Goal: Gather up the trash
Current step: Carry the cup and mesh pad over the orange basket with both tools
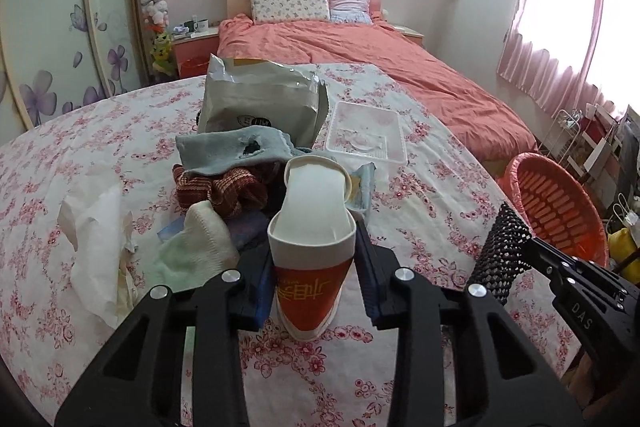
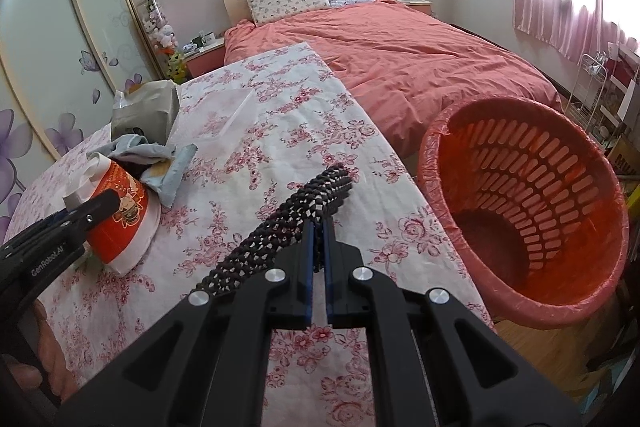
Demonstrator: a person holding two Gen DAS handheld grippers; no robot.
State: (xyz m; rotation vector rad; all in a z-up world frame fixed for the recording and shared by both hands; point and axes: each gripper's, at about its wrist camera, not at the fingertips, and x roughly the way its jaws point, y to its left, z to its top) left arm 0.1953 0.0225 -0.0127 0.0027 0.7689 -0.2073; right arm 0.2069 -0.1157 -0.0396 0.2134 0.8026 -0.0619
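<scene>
My left gripper (image 1: pixel 314 263) is shut on a crushed red and white paper cup (image 1: pixel 310 247), lying on its side on the flowered tablecloth; it also shows in the right wrist view (image 2: pixel 120 211). My right gripper (image 2: pixel 319 247) is shut on a black net-like strip (image 2: pixel 292 223), held above the table near its right edge; the strip also shows in the left wrist view (image 1: pixel 500 251). A red slatted trash basket (image 2: pixel 524 211) with a plastic liner stands on the floor just right of the table.
A pile on the table (image 1: pixel 80 147) holds a grey foil bag (image 1: pixel 260 99), a grey cloth (image 1: pixel 232 151), a striped cloth (image 1: pixel 220 187), white tissue paper (image 1: pixel 100 227) and a clear plastic tray (image 1: pixel 366 131). A bed (image 1: pixel 360 47) lies behind.
</scene>
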